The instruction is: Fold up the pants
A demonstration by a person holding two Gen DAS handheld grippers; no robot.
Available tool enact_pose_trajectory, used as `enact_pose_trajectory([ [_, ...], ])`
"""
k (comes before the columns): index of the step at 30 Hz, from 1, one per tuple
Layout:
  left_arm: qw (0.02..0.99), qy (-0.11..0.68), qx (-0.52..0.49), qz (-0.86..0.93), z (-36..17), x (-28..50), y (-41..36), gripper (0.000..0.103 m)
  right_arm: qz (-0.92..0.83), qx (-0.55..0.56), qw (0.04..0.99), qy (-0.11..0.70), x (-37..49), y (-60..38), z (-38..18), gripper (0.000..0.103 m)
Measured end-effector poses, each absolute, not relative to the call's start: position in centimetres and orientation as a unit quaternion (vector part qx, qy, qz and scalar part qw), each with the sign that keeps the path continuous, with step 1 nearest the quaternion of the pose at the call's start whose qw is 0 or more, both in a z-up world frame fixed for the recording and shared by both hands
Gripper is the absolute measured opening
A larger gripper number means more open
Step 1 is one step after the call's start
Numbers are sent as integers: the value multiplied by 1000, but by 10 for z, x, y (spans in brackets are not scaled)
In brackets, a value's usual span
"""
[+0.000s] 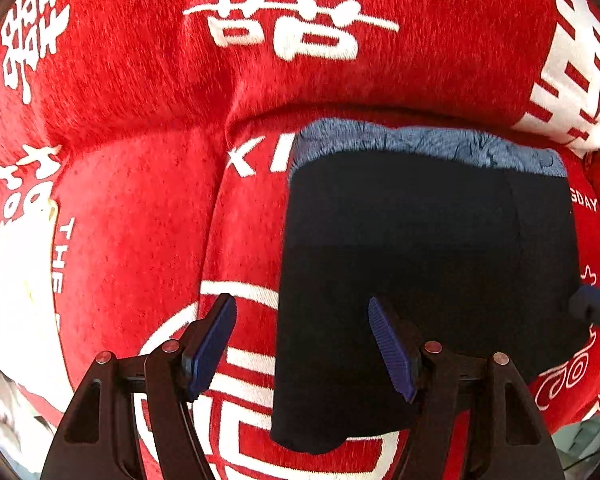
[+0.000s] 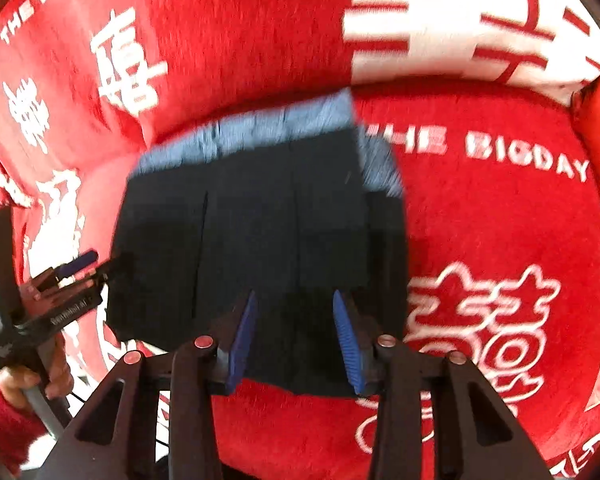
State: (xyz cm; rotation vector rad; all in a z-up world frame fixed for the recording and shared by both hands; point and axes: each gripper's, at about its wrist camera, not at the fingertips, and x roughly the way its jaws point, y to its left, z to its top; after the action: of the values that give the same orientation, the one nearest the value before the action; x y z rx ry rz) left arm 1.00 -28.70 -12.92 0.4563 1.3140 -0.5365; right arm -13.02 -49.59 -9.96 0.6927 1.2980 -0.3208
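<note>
The left gripper point(image 1: 302, 344) is hovering with its jaws wide apart and nothing between them, straddling the left edge of the pants point(image 1: 424, 272): one pad is sitting over the cover point(image 1: 140, 208), the other over dark cloth. The right gripper point(image 2: 294, 340) is also gaping, less widely, and holding nothing; both its pads are hanging above the pants' near edge.

The pants are lying as a compact, nearly square dark bundle on the seat of the sofa, which is draped in the red plush cover printed with white characters. A strip of blue fleece lining point(image 1: 428, 140) is showing along the far edge and part of the right side, probably because the layers are not stacked quite flush. In the right view the left gripper is approaching the bundle's left side, and the hand point(image 2: 32, 376) holding it is showing below.

Judging by the shape, the folding looks nearly or fully done, and both tools are likely sitting free so the cloth can settle, or be squared up at its edges.

No containers are appearing in either view; the bundle is simply resting on the covered seat cushion near the backrest.
</note>
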Motion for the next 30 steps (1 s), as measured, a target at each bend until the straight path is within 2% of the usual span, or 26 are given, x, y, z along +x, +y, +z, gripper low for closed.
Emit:
enact_pose_trajectory([
  [3, 733, 603, 199, -244, -129, 9, -284, 81, -161, 311, 726, 592, -136, -489, -106, 43],
  [6, 724, 616, 188, -248, -133, 9, -281, 81, -171, 307, 726, 591, -140, -487, -105, 43],
  [7, 721, 621, 186, -247, -134, 9, -280, 88, -174, 307, 725, 592, -141, -487, -105, 44],
  [9, 718, 625, 188, -243, -137, 9, -278, 94, -179, 301, 723, 595, -138, -484, -109, 46],
  [10, 715, 627, 186, -247, -138, 9, -278, 94, -182, 297, 723, 597, -137, -482, -111, 47],
  [14, 709, 629, 190, -257, -141, 8, -278, 94, -191, 284, 724, 599, -133, -473, -111, 61],
  [18, 704, 632, 188, -265, -142, 10, -277, 94, -203, 246, 726, 610, -122, -457, -114, 67],
  [30, 696, 637, 184, -275, -146, 14, -277, 94, -208, 222, 721, 623, -104, -454, -118, 71],
])
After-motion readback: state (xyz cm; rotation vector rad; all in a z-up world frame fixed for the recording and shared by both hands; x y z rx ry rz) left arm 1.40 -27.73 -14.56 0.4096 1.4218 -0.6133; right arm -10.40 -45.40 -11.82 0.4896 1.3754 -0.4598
